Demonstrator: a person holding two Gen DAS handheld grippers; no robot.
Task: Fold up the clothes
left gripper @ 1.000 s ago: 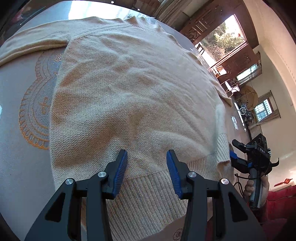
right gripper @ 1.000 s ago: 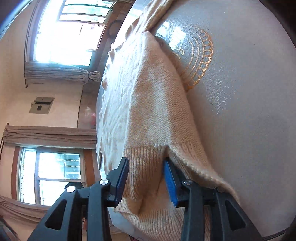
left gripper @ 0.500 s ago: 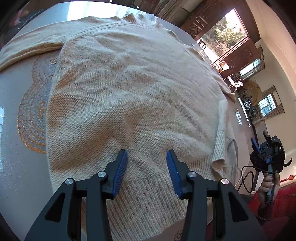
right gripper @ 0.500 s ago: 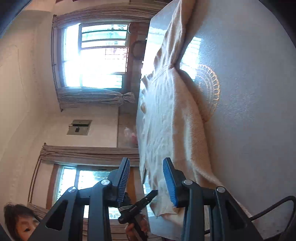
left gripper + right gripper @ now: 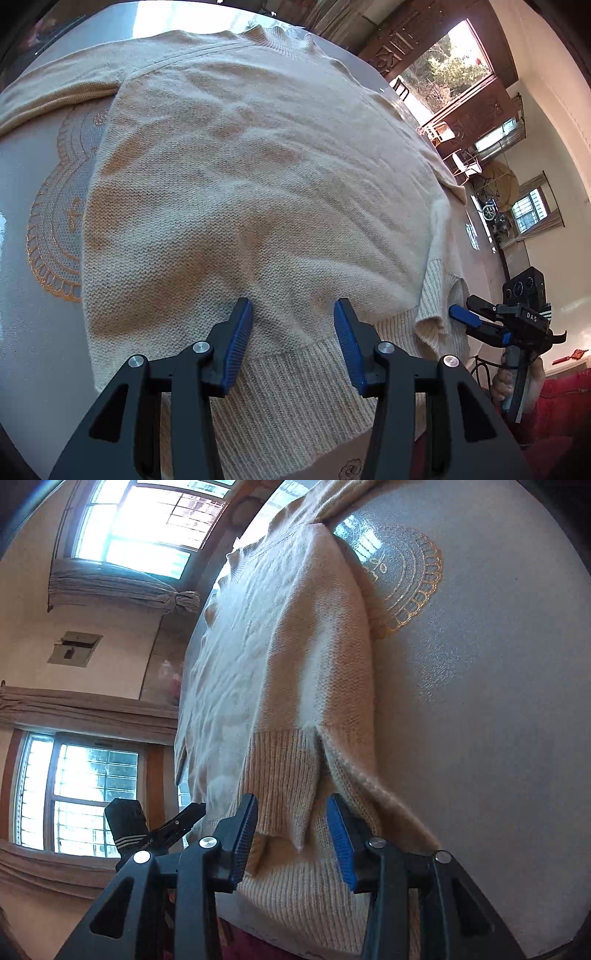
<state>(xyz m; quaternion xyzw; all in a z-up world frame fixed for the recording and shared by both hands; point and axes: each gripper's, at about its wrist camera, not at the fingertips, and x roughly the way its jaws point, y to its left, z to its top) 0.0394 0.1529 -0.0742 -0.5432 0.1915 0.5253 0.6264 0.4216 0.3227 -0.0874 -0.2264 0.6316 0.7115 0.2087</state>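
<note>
Sweater point(image 5: 243, 192), beige knit, lies spread flat on the grey worktop point(image 5: 33, 332), its ribbed hem point(image 5: 295, 398) at the near edge and its collar point(image 5: 280, 38) at the far edge. Nearest the hem, the left gripper point(image 5: 291, 345) hangs just above the knit, its blue-padded fingers point(image 5: 236, 347) parted about halfway with nothing between them. At the sweater's right hem corner the fabric is folded over into a small ribbed flap point(image 5: 437, 295). The right gripper point(image 5: 291, 840), held in a person's hand point(image 5: 504, 384), sits at that corner; its fingers point(image 5: 340, 834) stand partly open on either side of the flap point(image 5: 284, 782), and whether the pads press the knit cannot be told. Left of the sweater's body, a gold lace-pattern medallion point(image 5: 51, 236) shows on the worktop, partly covered by the knit. Farther back, the left sleeve point(image 5: 59, 92) stretches out leftward from the shoulder. Beyond the collar, sunlit windows point(image 5: 155, 528) and an open wooden doorway point(image 5: 454, 70) stand past the worktop's far edge.
</note>
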